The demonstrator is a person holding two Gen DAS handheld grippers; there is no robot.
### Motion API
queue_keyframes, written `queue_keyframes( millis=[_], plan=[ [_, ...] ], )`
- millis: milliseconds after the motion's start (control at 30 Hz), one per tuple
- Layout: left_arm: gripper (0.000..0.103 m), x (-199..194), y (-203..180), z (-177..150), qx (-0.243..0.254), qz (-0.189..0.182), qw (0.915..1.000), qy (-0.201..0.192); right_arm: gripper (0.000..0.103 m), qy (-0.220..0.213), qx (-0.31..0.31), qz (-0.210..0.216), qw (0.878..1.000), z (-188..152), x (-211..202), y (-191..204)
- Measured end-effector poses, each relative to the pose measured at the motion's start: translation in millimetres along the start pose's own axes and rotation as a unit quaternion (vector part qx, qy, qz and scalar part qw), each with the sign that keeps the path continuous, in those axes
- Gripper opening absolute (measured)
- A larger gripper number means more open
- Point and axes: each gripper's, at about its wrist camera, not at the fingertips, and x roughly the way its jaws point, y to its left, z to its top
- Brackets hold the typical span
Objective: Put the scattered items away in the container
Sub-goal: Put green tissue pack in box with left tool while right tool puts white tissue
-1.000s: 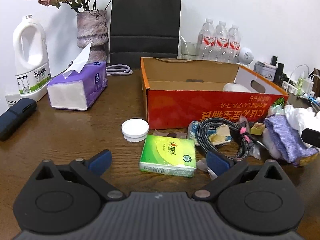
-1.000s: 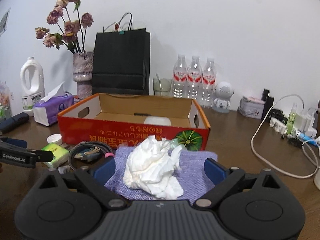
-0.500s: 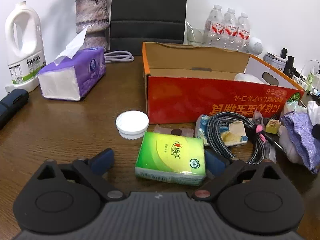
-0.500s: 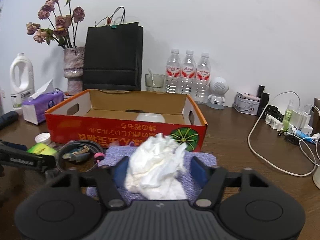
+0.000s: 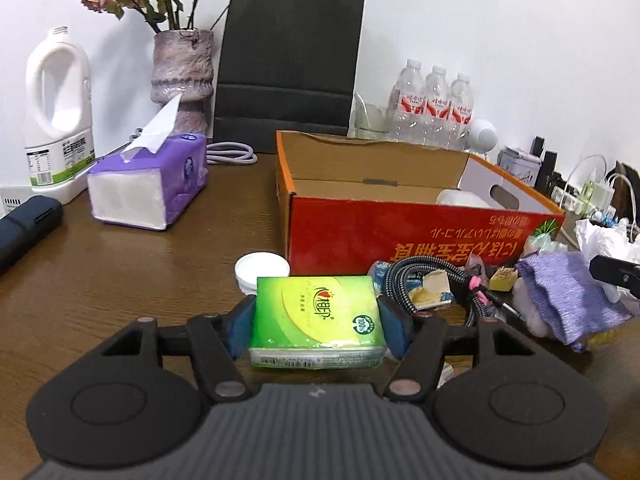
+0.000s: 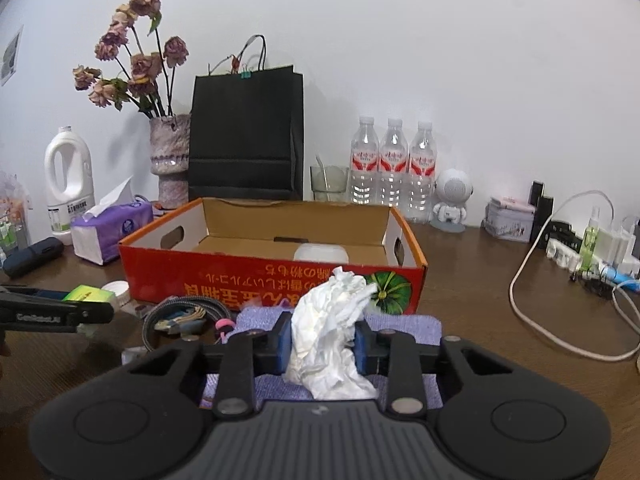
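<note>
**Both grippers closing on scattered items in front of the box**

Left gripper (image 5: pixel 318 322): closing around green tissue pack (image 5: pixel 318 314), blue pads (image 5: pixel 237 330) against both of its short sides. Pack's near edge level with the pads; whether lifted off the wooden table (image 5: pixel 120 272) hard to tell. Just beyond the pack, a white lid (image 5: pixel 262 268), partly hidden behind it. To the right, a coiled braided cable (image 5: pixel 424 276) over small wrappers, contents hard to make out.

Right gripper (image 6: pixel 320 344): closing on crumpled white tissue (image 6: pixel 330 332), pads (image 6: pixel 285 340) pressing into the wad from both sides. Tissue bulging above and below the grip, lower part cut off by the gripper body. Beneath it, a purple cloth (image 6: pixel 404 324), mostly covered by gripper and tissue.

Beyond both: red cardboard box (image 6: pixel 272 280), open-topped, printed text upside down. Inside, only a white rounded object (image 6: pixel 322 254), lower half hidden by the near wall; kind unclear. Rest of the box floor bare cardboard where visible.

Far left edge of the right view: left gripper's finger and green pack, small and partly cut off.
</note>
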Motion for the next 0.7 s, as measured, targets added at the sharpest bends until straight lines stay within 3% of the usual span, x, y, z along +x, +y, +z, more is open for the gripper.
queue_keyframes(
  millis=[200, 467, 567, 700],
  plan=[
    [0.065, -18, 9, 39, -0.003, -0.028, 0.9991, -0.03, 0.027, -0.021, 0.002, 0.015, 1.0, 30, -1, -13],
    [0.066, -3, 6, 136, -0.017, -0.047, 0.9969, -0.061, 0.027, -0.068, -0.023, 0.024, 0.997, 118, 12, -25],
    [0.066, 20, 1, 163, -0.036, -0.053, 0.9969, -0.047, 0.027, -0.047, -0.016, 0.033, 0.998, 149, 38, -29],
    [0.066, 62, -8, 176, -0.034, -0.026, 0.9989, -0.019, 0.027, 0.012, -0.006, 0.037, 0.999, 167, 93, -29]
  ],
)
